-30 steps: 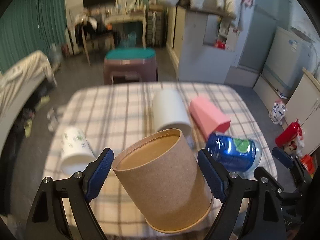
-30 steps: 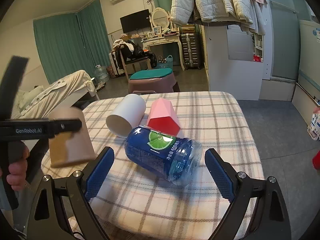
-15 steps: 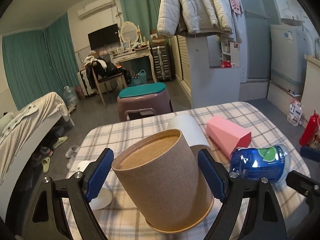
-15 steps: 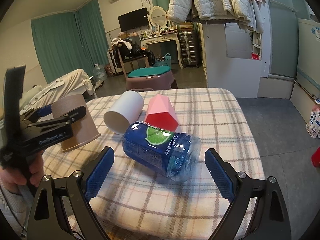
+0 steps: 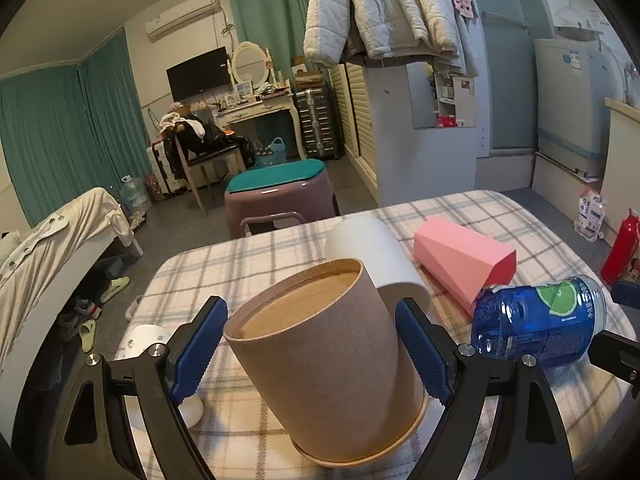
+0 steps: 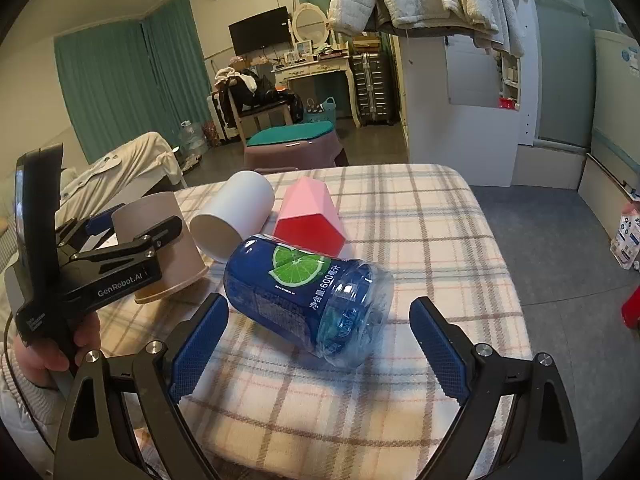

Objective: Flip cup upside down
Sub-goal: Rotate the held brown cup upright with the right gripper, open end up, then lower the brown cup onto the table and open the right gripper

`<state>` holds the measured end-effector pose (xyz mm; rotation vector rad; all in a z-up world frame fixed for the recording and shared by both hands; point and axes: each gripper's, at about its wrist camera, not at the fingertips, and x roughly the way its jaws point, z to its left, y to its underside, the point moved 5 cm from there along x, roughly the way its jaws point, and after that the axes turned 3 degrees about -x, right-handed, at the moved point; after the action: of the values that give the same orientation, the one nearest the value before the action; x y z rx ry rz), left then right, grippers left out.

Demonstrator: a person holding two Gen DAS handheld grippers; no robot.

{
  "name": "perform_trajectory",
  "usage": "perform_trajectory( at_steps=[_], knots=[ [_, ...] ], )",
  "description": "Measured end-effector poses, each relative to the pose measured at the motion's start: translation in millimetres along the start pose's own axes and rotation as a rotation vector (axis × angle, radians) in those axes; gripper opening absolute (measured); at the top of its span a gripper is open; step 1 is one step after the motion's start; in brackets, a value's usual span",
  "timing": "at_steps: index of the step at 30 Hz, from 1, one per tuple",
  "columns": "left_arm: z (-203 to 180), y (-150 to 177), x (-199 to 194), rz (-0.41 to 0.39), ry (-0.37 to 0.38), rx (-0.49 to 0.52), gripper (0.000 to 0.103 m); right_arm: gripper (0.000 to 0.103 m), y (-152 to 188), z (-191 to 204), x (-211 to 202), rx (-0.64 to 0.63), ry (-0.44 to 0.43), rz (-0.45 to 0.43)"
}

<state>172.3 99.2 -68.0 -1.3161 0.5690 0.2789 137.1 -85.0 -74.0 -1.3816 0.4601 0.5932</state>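
Note:
A brown paper cup (image 5: 332, 360) stands upside down, wide rim on the plaid tablecloth (image 5: 520, 232) and slightly tilted. My left gripper (image 5: 312, 348) is shut on the cup, one blue pad on each side. In the right wrist view the brown cup (image 6: 160, 240) and the left gripper (image 6: 132, 232) are at the left. My right gripper (image 6: 320, 344) is open and empty, just in front of a blue plastic cup (image 6: 308, 292) with a lime label that lies on its side.
A white cup (image 5: 376, 252) and a pink faceted cup (image 5: 460, 260) lie on their sides behind the brown cup. The blue cup (image 5: 536, 320) lies to its right. A white printed cup (image 5: 160, 360) is at the left table edge. A stool (image 5: 280, 196) stands beyond the table.
The left gripper has lowered the brown cup until its rim rests on the tablecloth, and levelled its view. The right gripper has hardly moved.

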Motion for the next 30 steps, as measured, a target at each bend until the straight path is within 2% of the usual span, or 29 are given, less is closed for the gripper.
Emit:
perform_trajectory(
  at_steps=[11, 14, 19, 24, 30],
  knots=[
    [-7, 12, -8, 0.01, 0.027, 0.008, 0.088, 0.092, 2, 4, 1, -0.003, -0.001, 0.009],
    [-8, 15, -11, 0.026, 0.056, -0.003, 0.089, 0.092, 2, 5, 0, -0.003, -0.001, 0.009],
    [-14, 14, -18, 0.019, 0.054, 0.009, 0.089, 0.092, 1, 7, -5, -0.007, -0.001, 0.001],
    [-14, 7, -34, -0.004, 0.068, -0.002, 0.092, 0.092, -1, 7, -15, -0.006, 0.004, -0.018],
    [-3, -4, -66, -0.044, 0.122, -0.071, 0.093, 0.092, -4, 12, -33, -0.014, 0.015, -0.052]
  ],
)
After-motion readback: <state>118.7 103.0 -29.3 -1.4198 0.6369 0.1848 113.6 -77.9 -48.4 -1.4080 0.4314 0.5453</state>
